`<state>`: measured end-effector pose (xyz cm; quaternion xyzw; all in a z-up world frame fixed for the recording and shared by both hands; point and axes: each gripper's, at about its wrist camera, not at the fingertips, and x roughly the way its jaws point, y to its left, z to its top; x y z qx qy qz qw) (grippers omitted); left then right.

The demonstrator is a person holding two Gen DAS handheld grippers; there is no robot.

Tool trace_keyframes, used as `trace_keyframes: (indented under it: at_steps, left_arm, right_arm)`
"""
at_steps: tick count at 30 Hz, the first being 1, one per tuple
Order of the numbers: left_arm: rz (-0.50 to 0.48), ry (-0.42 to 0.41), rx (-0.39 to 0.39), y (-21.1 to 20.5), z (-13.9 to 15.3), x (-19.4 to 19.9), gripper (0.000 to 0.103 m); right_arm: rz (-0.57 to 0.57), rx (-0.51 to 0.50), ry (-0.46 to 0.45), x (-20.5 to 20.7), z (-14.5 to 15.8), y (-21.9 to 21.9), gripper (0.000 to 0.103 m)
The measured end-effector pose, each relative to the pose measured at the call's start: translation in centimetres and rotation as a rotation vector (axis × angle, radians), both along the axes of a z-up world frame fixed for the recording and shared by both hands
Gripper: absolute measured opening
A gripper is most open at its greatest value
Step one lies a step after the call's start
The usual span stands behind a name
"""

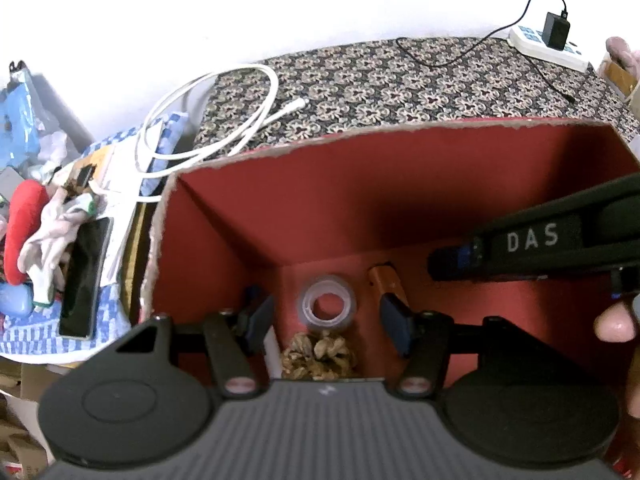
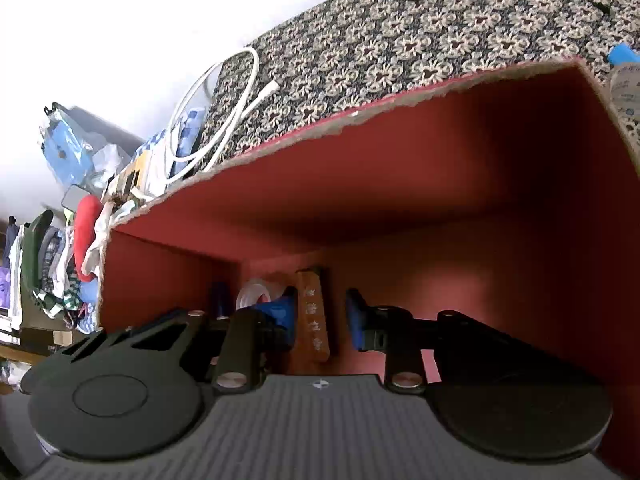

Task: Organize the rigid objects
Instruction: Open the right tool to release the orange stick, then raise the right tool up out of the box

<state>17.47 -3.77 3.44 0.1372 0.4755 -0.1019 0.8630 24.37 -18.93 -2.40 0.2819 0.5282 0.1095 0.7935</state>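
A: Your left gripper (image 1: 326,320), state?
B: Fingers spread apart, nothing between them. It hangs inside the red box (image 1: 400,184), low centre of the left wrist frame.

A: What's under it?
B: Clear tape roll (image 1: 329,305) lying flat on the box floor, right between your fingertips in the picture. Just below it, a brown crumpled lump (image 1: 320,358), could be walnuts, too blurred to call.

A: Right gripper (image 2: 318,314)?
B: Released as well, jaws wide. The wooden block (image 2: 314,316) with pale characters lies on the floor in the gap; the pads don't seem to touch it. In the left wrist view the same block (image 1: 386,282) sits right of the tape.

A: Further out?
B: The box stands on a floral cloth (image 1: 400,80). White cable (image 1: 208,120) coiled at upper left of the box, black phone (image 1: 85,278) at the left edge, power strip (image 1: 548,46) with a black charger at upper right.
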Motion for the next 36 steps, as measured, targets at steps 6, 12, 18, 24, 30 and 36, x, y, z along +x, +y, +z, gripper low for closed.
trace_keyframes:
  at_steps: [6, 12, 18, 24, 30, 36]
  left_arm:
    - [0.011, -0.021, -0.016, 0.4, 0.6, -0.5, 0.062]
    - [0.02, -0.059, -0.013, 1.0, 2.8, -2.1, 0.062]
    - [0.027, -0.086, -0.049, 2.0, 5.1, -4.1, 0.063]
    - [0.003, -0.117, -0.077, 2.6, 7.0, -6.7, 0.065]
    - [-0.016, -0.119, -0.095, 3.3, 8.0, -8.8, 0.066]
    - [-0.035, -0.13, -0.095, 4.2, 8.5, -11.0, 0.066]
  right_arm:
    - [-0.009, -0.03, -0.058, -0.9, 1.2, -0.1, 0.01]
    - [-0.026, 0.001, -0.114, -2.8, 3.1, -1.0, 0.01]
    - [-0.056, -0.016, -0.215, -5.3, 5.6, -1.5, 0.01]
    - [-0.066, -0.038, -0.311, -7.8, 7.2, -1.6, 0.01]
    - [-0.073, -0.034, -0.389, -10.5, 8.2, -1.5, 0.011]
    - [-0.065, -0.037, -0.429, -12.9, 8.8, -1.4, 0.011]
